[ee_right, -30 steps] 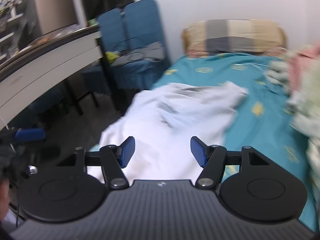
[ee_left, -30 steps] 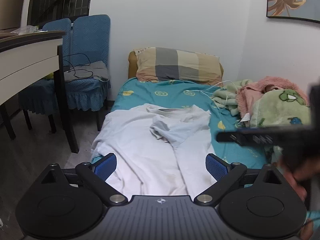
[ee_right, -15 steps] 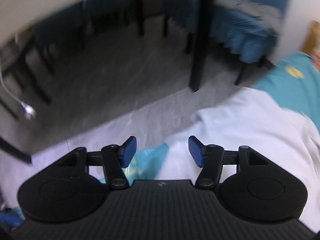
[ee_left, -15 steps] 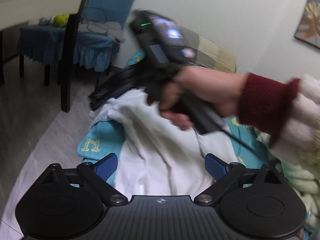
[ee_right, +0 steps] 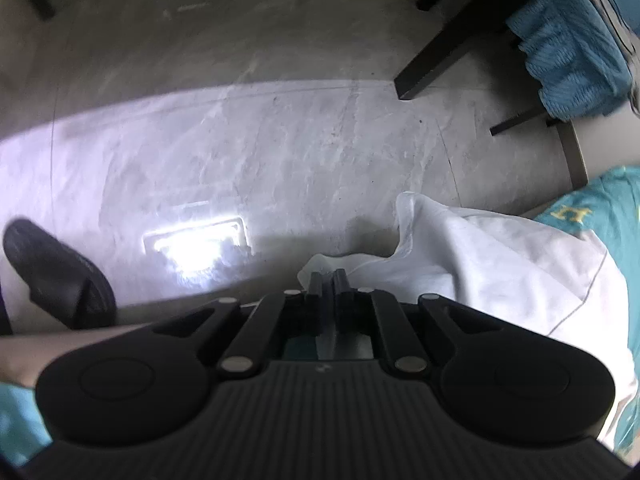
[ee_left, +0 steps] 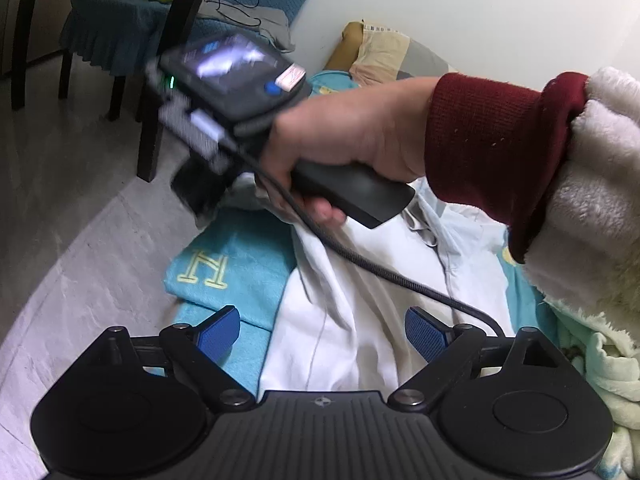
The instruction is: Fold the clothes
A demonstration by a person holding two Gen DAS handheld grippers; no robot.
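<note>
The white garment (ee_left: 360, 300) lies on the bed's turquoise sheet (ee_left: 236, 264), its near-left corner hanging over the bed edge above the grey marbled floor (ee_right: 280, 140). The right tongs (ee_right: 328, 280) have just closed; the fingers meet on the hem of that overhanging corner, with thin white cloth pinched between them. The left tongs (ee_left: 320, 328) stand wide, with nothing held, above the creased soft fabric, which lies between the blue ribbed pads (ee_left: 424, 332). The right hand (ee_left: 344, 136), in a dark red cuff, crosses the left view. A black slipper (ee_right: 56, 272) lies far left on the floor; dark chair legs (ee_right: 440, 60) stand beyond.
</note>
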